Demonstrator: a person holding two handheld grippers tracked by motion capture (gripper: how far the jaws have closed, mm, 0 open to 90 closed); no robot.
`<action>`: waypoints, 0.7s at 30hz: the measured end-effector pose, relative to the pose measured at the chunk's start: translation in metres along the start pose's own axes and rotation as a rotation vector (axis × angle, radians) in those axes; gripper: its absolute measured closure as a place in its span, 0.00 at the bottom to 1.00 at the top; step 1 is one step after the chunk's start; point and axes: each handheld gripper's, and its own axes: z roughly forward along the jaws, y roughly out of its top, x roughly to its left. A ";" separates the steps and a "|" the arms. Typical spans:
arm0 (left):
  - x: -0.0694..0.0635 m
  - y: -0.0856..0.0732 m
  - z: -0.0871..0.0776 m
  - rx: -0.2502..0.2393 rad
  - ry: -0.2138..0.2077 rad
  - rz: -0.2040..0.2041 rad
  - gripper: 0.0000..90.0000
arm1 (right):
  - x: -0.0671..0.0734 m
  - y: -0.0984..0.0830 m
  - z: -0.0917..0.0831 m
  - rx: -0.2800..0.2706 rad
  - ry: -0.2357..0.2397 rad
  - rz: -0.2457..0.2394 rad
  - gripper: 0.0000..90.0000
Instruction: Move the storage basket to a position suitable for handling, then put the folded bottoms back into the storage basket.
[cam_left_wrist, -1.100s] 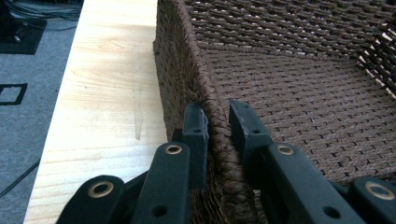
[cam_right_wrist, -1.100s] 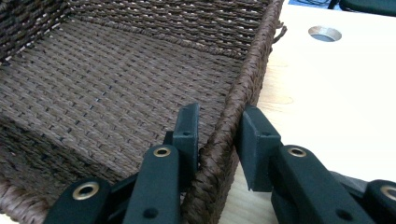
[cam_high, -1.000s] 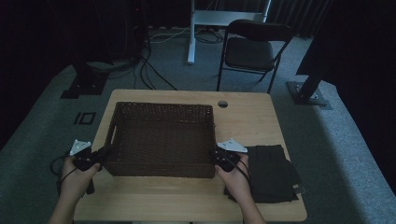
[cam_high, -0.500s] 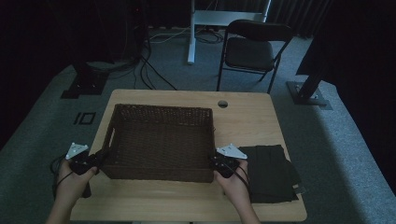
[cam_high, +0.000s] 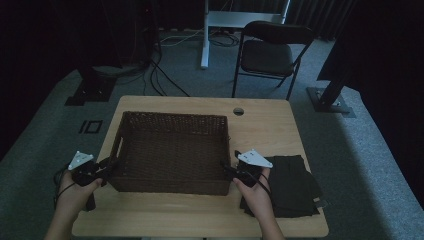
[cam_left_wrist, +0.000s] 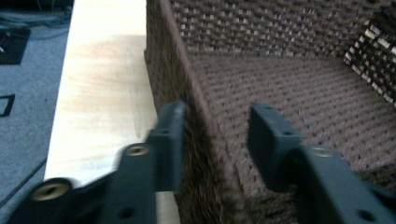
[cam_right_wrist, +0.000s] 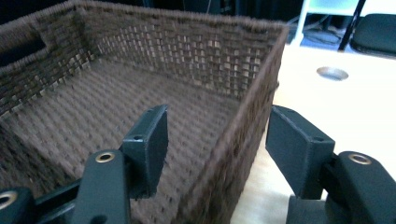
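A brown wicker basket (cam_high: 172, 150) stands on the wooden table (cam_high: 260, 125), with nothing inside it. My left gripper (cam_high: 109, 169) is at its left wall near the front corner. In the left gripper view my left gripper (cam_left_wrist: 217, 140) is open astride that wall (cam_left_wrist: 196, 116): one jaw is against the outside and the other is inside with a gap. My right gripper (cam_high: 229, 171) is at the basket's right wall. There my right gripper (cam_right_wrist: 224, 147) is open astride the rim (cam_right_wrist: 254, 116), with one jaw inside and one outside.
A folded dark cloth (cam_high: 295, 185) lies on the table just right of my right hand. A round cable hole (cam_high: 238, 111) is in the tabletop beyond the basket. A black chair (cam_high: 270, 55) and stand bases are on the carpet behind the table.
The basket and both grippers have come slightly nearer the table's front edge. Both hands stay at the basket's side walls.
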 end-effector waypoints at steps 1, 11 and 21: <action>0.000 0.000 0.000 0.000 0.000 0.000 0.57 | 0.000 0.000 0.000 0.000 0.000 0.000 0.43; 0.002 0.019 -0.018 -0.041 -0.020 -0.024 0.21 | -0.004 0.017 -0.006 -0.021 0.078 0.012 0.14; -0.009 0.036 -0.025 -0.092 -0.012 -0.036 0.21 | -0.012 0.022 -0.011 -0.033 0.087 0.027 0.15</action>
